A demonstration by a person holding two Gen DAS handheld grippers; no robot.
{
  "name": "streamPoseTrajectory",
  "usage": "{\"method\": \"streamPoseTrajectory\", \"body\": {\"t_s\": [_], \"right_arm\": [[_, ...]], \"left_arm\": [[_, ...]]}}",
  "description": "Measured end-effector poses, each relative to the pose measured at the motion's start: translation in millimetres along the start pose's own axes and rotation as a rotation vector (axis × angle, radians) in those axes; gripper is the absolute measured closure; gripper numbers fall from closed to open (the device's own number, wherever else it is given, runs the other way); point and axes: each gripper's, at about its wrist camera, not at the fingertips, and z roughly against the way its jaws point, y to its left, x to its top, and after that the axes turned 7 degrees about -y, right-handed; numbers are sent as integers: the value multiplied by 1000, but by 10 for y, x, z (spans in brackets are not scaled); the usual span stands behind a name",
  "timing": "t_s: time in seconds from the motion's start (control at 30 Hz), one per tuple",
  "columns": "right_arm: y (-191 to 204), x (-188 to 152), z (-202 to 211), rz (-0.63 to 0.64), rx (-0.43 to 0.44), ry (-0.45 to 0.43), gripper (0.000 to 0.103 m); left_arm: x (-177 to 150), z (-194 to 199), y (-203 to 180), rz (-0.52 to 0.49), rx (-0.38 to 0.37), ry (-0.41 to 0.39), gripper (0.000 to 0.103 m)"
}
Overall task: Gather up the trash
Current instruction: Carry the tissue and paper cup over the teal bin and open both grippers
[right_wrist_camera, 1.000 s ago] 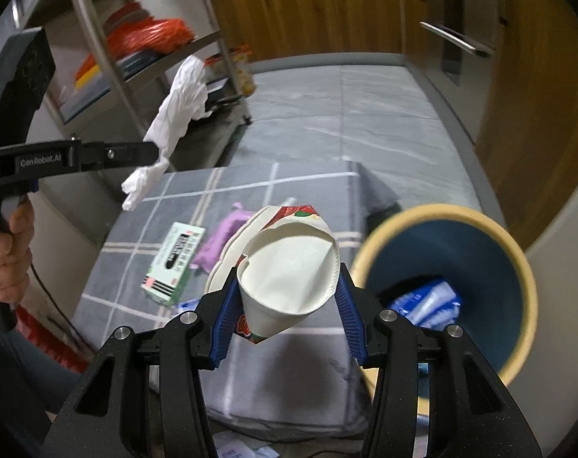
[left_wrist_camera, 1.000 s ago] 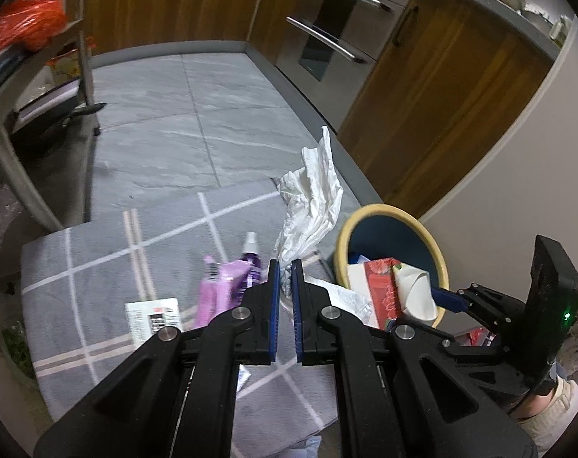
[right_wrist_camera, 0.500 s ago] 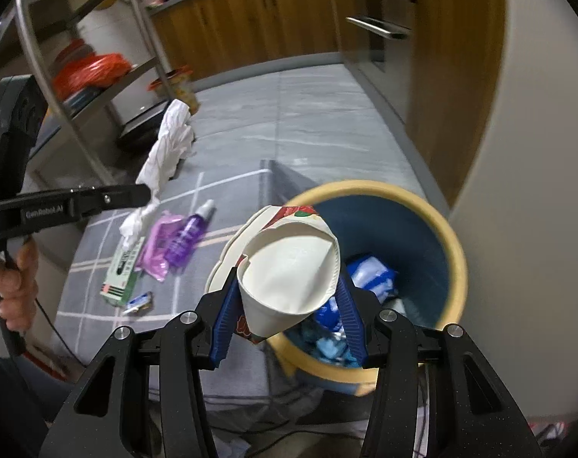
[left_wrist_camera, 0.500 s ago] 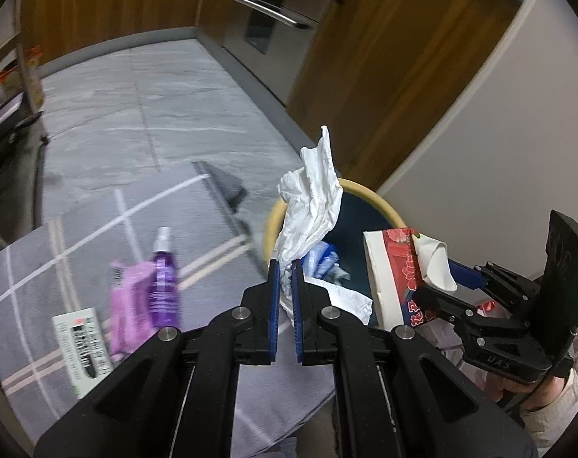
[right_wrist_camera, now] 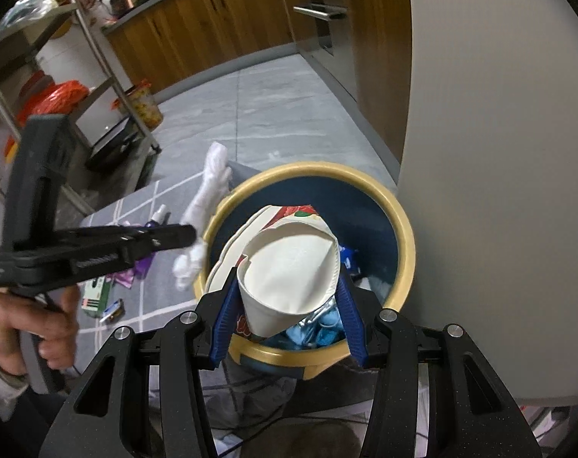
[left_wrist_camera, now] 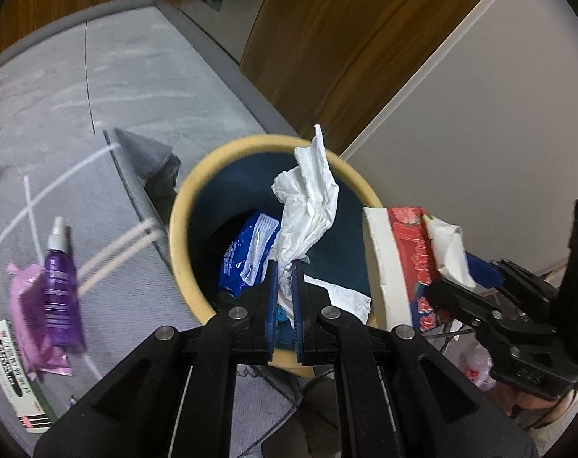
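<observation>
Trash bin [left_wrist_camera: 182, 206] with a yellow rim and dark blue inside stands on the kitchen floor at the corner of a grey checked rug [left_wrist_camera: 109, 263], beside a pale wall; it already holds blue plastic packaging [left_wrist_camera: 247, 252]. Left gripper [left_wrist_camera: 284, 286] is clenched on a crumpled white tissue [left_wrist_camera: 308, 206], which hangs over the bin's opening, just inside the rim. Right gripper [right_wrist_camera: 289, 305] grasps a squashed paper cup [right_wrist_camera: 289, 271], white inside with a red printed outside, its jaws part-way apart around the cup's walls, and holds it above the bin's mouth on the near side. Both pieces of trash appear to be at the drop-off step. The next move would call for each gripper to let go while its load is fully over the opening, so nothing catches on the rim. On the rug, away from the bin, more items wait: a purple spray bottle [left_wrist_camera: 60, 267] lying on a pink packet [left_wrist_camera: 29, 305], and a small green and white box [left_wrist_camera: 10, 374] just beyond them.
</observation>
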Motion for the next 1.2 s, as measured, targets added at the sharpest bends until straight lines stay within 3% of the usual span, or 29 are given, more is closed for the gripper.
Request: {"method": "streamPoseTrajectory", "body": {"t_s": [0.17,0.33,0.67,0.83,1.2], "right_arm": [[-22,-20,-63,-8,-4,22,53],[-62,-24,-132,-14,-13,40,53],[12,-94,-476,4,-45,120,52],[46,-132,-587,13,-49,139,52],[87,-115,-699,9,-48,156,52]], "left_arm": [[-34,-163,73,26,9,32,68],[-10,-34,124,45,10,5,52],[17,451,306,65,50,-64,31],[60,736,592,91,90,-103,29],[-14,1679,1739,283,207,-223,29]]}}
